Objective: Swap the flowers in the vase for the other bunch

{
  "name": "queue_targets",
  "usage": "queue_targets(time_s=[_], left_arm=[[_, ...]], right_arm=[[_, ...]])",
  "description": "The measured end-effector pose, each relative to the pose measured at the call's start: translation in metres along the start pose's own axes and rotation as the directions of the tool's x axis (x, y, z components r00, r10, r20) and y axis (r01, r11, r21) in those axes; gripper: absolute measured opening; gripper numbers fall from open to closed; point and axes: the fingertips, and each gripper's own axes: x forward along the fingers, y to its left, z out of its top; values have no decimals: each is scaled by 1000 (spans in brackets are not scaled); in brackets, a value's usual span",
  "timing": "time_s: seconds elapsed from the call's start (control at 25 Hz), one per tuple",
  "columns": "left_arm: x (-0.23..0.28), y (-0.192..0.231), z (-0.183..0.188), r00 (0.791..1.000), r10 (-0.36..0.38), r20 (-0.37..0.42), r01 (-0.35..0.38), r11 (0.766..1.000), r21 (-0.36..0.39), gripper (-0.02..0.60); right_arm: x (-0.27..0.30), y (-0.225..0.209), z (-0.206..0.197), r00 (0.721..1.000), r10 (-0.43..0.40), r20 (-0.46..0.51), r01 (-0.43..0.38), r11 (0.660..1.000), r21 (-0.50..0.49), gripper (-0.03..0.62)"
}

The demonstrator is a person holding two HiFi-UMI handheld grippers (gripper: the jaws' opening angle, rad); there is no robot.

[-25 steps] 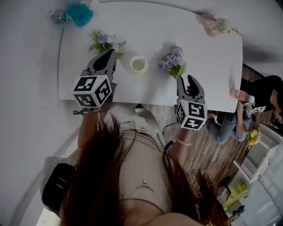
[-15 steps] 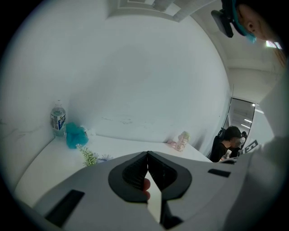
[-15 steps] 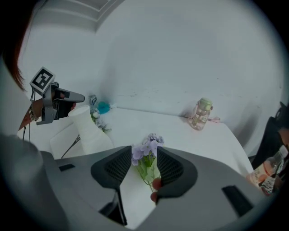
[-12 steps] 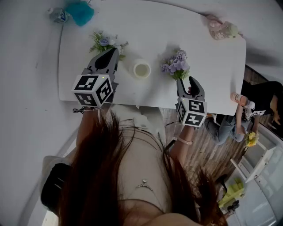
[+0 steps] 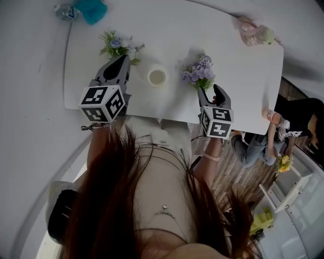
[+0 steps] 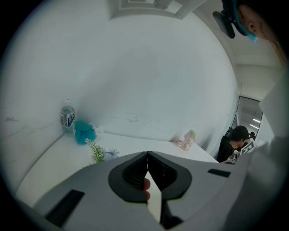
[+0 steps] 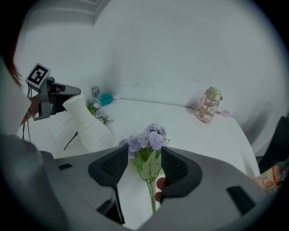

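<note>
A white vase stands empty in the middle of the white table; in the right gripper view the vase is at the left. A purple bunch lies to its right, its stems running back between the jaws of my right gripper. Those jaws have just been opening and stand wide either side of the purple bunch, pads apart from it. A second bunch, green with pale blooms, lies left of the vase. My left gripper is just short of it, shut and holding nothing.
A water bottle and a teal object sit at the table's far left corner. A pink bottle lies at the far right. A person sits on the floor beyond the table's right end.
The right gripper's jaws have spread wider around the purple bunch's stems and the gripper has sunk slightly. The left gripper has stayed put, shut.
</note>
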Motion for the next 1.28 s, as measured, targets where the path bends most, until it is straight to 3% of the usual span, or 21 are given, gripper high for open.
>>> queue_targets(time_s=[0.24,0.6,1.28], left_arm=[[-13,-6,-10,996,88,14,-87,996,-30,5],[-22,-23,-27,989,149,1,-149,988,-48,5],[-39,-25,-34,965,263,-4,-263,962,-67,5]], right_arm=[[16,-4,-12,995,86,-46,-87,996,-23,255],[30,-10,-21,983,171,-65,-172,985,-16,281],[64,-12,-38,954,265,-140,-265,964,16,296]])
